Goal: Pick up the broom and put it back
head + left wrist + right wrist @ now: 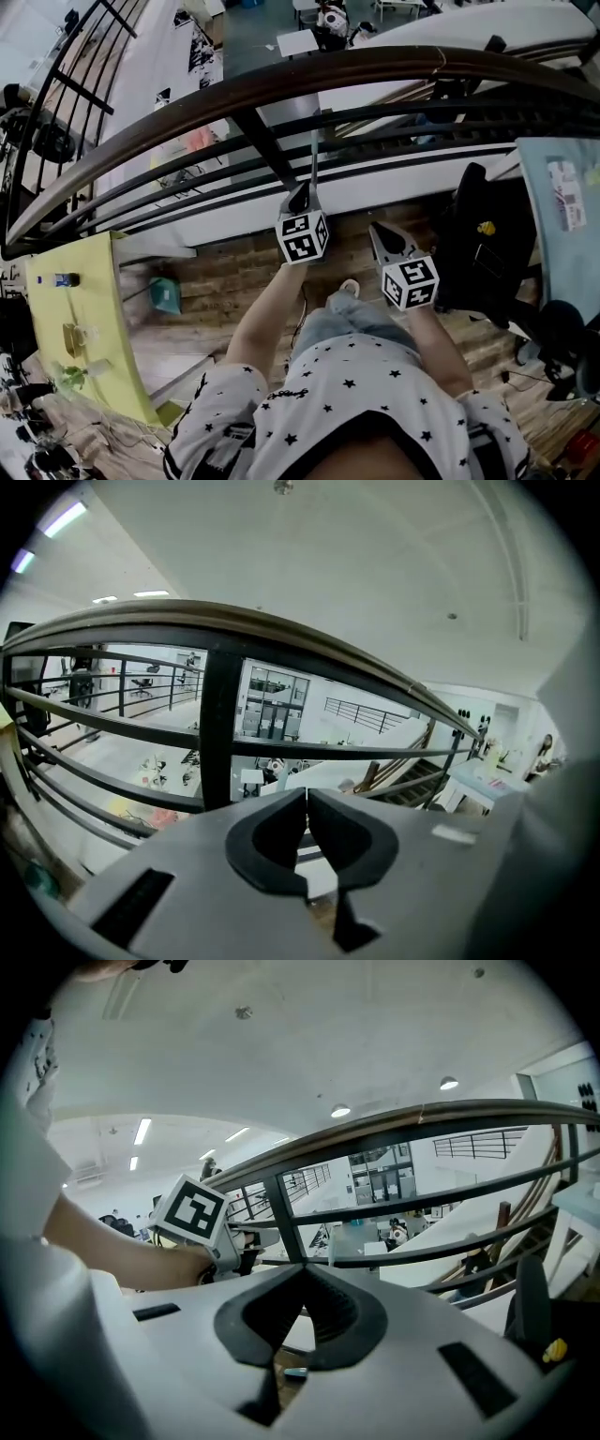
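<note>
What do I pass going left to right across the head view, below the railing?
Yellow table → blurred teal object → left claw → right claw → black chair → pale blue table.

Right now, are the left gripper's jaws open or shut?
Shut. On the left gripper, its own view shows the jaws meeting tip to tip.

R gripper: jaws together at tips, nothing betw. them, tips in line under black railing post. Post carries curved brown handrail; dark rails run off to R of post. Just L of post: L gripper w/ marker cube, on a person's bare forearm coming in from far L. Far R of post, low: black upright object, type unclear, small yellow item beside it. Above post: ceiling lamp.
</note>
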### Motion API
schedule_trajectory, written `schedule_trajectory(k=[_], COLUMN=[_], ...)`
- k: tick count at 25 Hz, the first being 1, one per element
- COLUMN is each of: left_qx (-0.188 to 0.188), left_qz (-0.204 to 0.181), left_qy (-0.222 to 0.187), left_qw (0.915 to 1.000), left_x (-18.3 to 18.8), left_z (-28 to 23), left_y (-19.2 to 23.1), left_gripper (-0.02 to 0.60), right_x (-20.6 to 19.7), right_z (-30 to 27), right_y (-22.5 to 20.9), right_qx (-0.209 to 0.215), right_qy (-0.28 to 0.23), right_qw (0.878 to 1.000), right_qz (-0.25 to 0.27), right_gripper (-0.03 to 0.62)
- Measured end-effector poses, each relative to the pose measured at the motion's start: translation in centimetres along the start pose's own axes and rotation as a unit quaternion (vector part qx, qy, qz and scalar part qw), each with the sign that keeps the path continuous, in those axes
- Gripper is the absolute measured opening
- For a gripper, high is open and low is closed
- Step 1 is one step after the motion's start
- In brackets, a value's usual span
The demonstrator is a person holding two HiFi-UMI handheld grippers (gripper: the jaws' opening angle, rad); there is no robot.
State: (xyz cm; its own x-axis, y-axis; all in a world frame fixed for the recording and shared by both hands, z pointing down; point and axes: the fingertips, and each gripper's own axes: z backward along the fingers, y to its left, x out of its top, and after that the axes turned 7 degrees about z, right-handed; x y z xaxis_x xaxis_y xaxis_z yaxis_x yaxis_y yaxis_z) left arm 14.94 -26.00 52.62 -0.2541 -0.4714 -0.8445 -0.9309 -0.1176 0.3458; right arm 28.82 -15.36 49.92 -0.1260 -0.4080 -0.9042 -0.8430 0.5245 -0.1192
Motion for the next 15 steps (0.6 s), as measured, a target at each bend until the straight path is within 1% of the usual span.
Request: schedule_trajectory(k=[9, 13, 15], left_qx=[-0.033, -0.047, -0.056], left_qz=[0.012, 0.021, 0.017], left_qy=[0.004, 0.018, 0.026], left_qw=[0.9994, 0.9985, 0.998], left_x=[0.6, 0.1, -0.1], left_z=[6.3, 8.8, 9.8], left_y=[-1.7, -2.5, -2.9], left_gripper=[0.012, 0.012, 0.012], right_x=[1.3, 2.0, 2.5], right_z=[1.2, 1.8, 1.9], right_y=[1.9, 2.6, 3.0], right_qx=[0.003, 0.01, 0.013], right_qy=[-0.009, -0.015, -0.021], right_qw=[1.0, 1.0, 1.0], right_qz=[0.015, 0.013, 0.013], right_gripper=[-0.006, -0.006, -0.006])
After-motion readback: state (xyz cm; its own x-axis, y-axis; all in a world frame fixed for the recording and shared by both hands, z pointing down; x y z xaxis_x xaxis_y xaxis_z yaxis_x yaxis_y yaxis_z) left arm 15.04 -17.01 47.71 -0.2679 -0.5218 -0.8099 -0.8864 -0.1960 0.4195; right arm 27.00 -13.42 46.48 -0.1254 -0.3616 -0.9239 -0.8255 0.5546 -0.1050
